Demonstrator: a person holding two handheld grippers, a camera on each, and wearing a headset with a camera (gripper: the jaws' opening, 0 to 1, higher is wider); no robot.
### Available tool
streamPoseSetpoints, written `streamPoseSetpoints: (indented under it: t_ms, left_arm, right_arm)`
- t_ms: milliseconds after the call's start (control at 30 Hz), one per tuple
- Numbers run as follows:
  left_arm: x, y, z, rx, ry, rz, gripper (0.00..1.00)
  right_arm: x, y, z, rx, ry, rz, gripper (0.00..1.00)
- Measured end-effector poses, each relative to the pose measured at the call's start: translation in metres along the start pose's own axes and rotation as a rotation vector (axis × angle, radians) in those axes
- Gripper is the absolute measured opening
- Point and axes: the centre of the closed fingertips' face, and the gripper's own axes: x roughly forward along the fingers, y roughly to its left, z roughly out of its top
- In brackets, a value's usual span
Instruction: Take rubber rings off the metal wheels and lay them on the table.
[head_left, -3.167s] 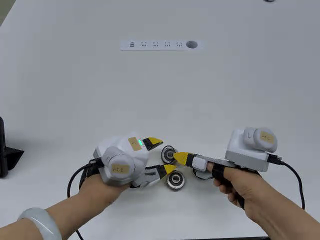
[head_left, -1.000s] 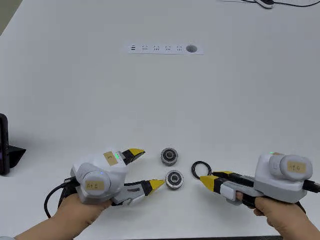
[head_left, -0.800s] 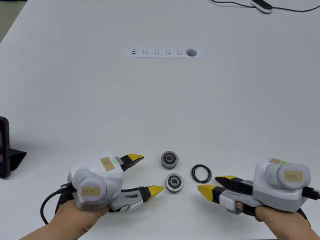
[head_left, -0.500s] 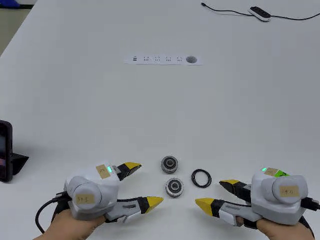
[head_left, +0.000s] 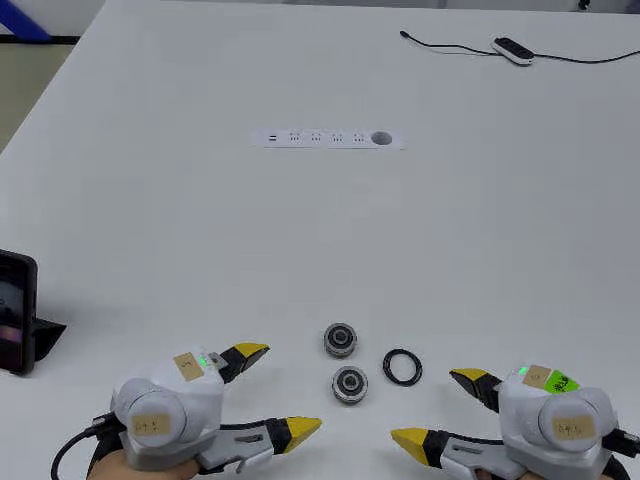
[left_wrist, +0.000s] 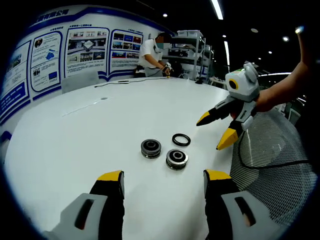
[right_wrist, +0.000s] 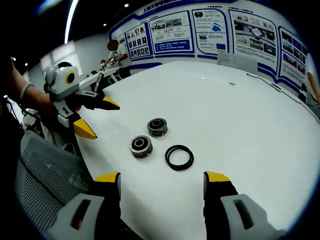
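Two metal wheels lie on the white table: one (head_left: 340, 339) farther from me, one (head_left: 349, 384) nearer. A black rubber ring (head_left: 402, 367) lies flat to their right, free of both. My left gripper (head_left: 275, 392) is open at the lower left, its yellow tips short of the wheels. My right gripper (head_left: 440, 408) is open at the lower right, just below the ring. The left gripper view has both wheels (left_wrist: 151, 148) (left_wrist: 177, 158) and the ring (left_wrist: 181, 139) ahead of the left gripper (left_wrist: 163, 178). The right gripper view has the ring (right_wrist: 179, 157) and wheels (right_wrist: 140, 146) (right_wrist: 157, 127) ahead of the right gripper (right_wrist: 161, 180).
A white power strip (head_left: 328, 139) lies mid-table. A dark phone on a stand (head_left: 15, 325) stands at the left edge. A remote with a cable (head_left: 512, 49) lies at the far right. A person (left_wrist: 152, 51) stands beyond the table's far end.
Both grippers have drawn back toward me, away from the wheels; the right one has opened. The ring lies loose on the table beside the wheels. The head view has tilted up.
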Motion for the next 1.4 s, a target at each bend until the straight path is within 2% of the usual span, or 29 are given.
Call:
streamPoseSetpoints:
  t_ms: [300, 433, 533, 667, 833, 1000, 1167, 1400]
  left_arm:
    - [-0.012, -0.005, -0.006, -0.028, -0.007, 0.030, 0.74]
    - [-0.016, -0.011, -0.008, -0.058, -0.021, 0.025, 0.84]
    - [-0.018, -0.012, -0.009, -0.061, -0.022, 0.029, 0.87]
    - [-0.021, -0.010, -0.009, -0.078, -0.048, 0.040, 0.93]
    - [-0.025, -0.006, -0.010, -0.100, -0.075, 0.046, 1.00]
    - [-0.028, -0.004, -0.013, -0.107, -0.082, 0.050, 1.00]
    - [-0.031, -0.001, -0.010, -0.081, -0.102, 0.065, 1.00]
    - [-0.030, -0.004, -0.007, -0.076, -0.104, 0.065, 1.00]
  right_arm:
    - [-0.005, 0.003, -0.005, -0.032, -0.001, -0.004, 0.78]
    - [-0.007, 0.008, -0.007, -0.044, -0.007, -0.002, 0.86]
    - [-0.008, 0.012, -0.006, -0.060, -0.015, 0.002, 0.91]
    - [-0.009, 0.010, -0.004, -0.070, -0.042, -0.017, 0.95]
    - [-0.012, 0.007, 0.001, -0.089, -0.100, -0.027, 0.97]
    - [-0.016, 0.001, 0.001, -0.070, -0.124, -0.027, 0.99]
    - [-0.018, -0.001, 0.005, -0.075, -0.162, -0.017, 0.99]
    - [-0.019, -0.002, 0.005, -0.086, -0.160, -0.014, 0.99]
